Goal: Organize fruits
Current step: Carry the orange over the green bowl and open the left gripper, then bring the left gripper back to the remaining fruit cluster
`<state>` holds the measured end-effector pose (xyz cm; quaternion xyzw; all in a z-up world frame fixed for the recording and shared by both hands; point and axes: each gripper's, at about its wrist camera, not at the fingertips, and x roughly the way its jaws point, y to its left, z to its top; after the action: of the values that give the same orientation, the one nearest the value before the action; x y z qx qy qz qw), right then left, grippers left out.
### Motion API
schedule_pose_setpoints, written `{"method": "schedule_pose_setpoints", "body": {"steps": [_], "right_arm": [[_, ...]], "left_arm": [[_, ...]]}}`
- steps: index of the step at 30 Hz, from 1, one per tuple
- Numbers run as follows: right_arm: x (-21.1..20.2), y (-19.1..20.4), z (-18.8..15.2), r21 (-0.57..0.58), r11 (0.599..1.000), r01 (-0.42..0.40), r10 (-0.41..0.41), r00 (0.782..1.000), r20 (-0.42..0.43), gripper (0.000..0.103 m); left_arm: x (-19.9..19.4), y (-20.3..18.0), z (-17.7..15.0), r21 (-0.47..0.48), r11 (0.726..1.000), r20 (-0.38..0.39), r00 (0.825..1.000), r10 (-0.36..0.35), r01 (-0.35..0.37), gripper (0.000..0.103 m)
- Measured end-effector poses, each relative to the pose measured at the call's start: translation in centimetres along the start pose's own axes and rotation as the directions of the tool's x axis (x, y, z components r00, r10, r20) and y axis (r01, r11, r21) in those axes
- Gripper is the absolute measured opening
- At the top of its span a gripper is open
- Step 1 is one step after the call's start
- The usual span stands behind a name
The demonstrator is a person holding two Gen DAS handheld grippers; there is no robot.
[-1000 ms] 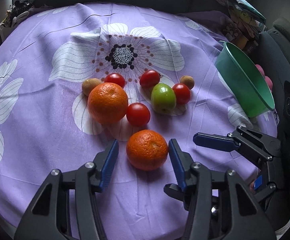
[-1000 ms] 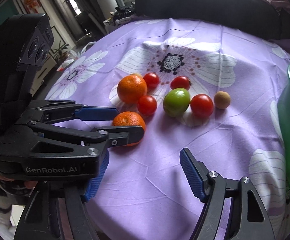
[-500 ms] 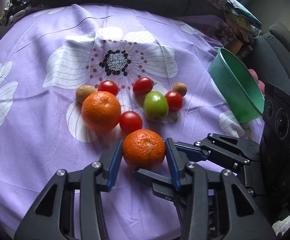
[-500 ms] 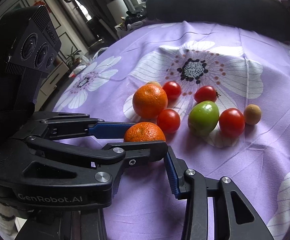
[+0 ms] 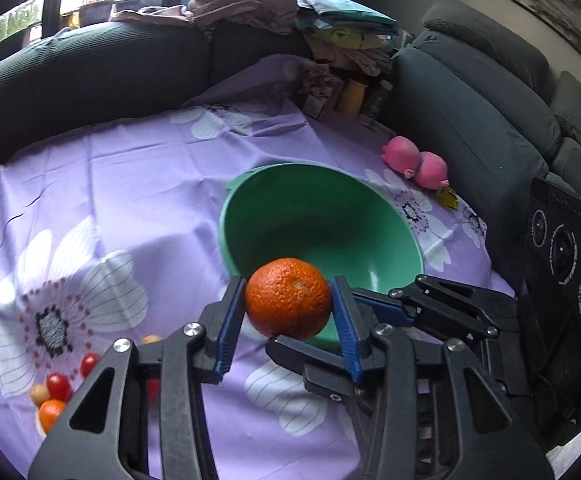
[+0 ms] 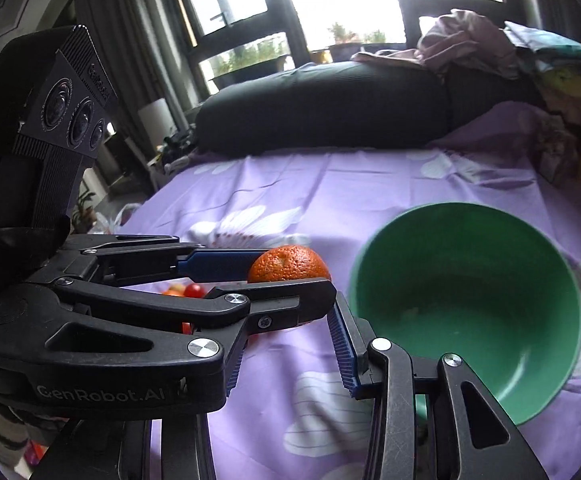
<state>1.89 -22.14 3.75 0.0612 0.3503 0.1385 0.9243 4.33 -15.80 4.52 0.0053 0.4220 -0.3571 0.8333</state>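
A: Left gripper (image 5: 288, 316) status?

B: Both blue pads (image 5: 226, 322) clamped on the orange (image 5: 288, 304), 1 on each side. Fruit is off the cloth, in front of the near rim of the green bowl (image 5: 330, 216).

A: Right gripper (image 6: 286, 344)?

B: Jaws narrow, nothing between them. Its left finger is hidden behind the left gripper's finger, which crosses in front in the right wrist view. The orange (image 6: 290, 266) shows just above that crossing.

A: Bowl?

B: Nothing in it. It sits on the purple flowered tablecloth (image 5: 130, 184).

A: Other fruit?

B: Low left in the left wrist view: 2 red tomatoes (image 5: 59, 386), a 2nd orange (image 5: 50, 414) and 2 small tan fruits, partly behind the gripper frame. A pink toy (image 5: 414, 160) lies past the bowl by the dark sofa (image 5: 470, 112).
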Motion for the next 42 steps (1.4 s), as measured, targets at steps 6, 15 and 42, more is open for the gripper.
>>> {"method": "schedule_pose_setpoints", "body": {"steps": [6, 15, 42], "right_arm": [[0.3, -4.8, -0.6, 0.109, 0.991, 0.082, -0.074, 0.995, -0.073, 0.042], [-1.0, -6.7, -1.6, 0.154, 0.979, 0.134, -0.123, 0.989, -0.078, 0.042], [2.6, 5.7, -2.5, -0.054, 0.99, -0.129, 0.117, 0.978, -0.174, 0.055]], "left_arm": [[5.1, -2.4, 1.4, 0.008, 1.0, -0.092, 0.996, -0.005, 0.005, 0.047], [2.4, -1.0, 1.8, -0.018, 0.998, -0.044, 0.997, 0.059, -0.06, 0.084], [-13.1, 15.8, -12.8, -0.444, 0.838, -0.014, 0.937, 0.348, -0.318, 0.085]]}}
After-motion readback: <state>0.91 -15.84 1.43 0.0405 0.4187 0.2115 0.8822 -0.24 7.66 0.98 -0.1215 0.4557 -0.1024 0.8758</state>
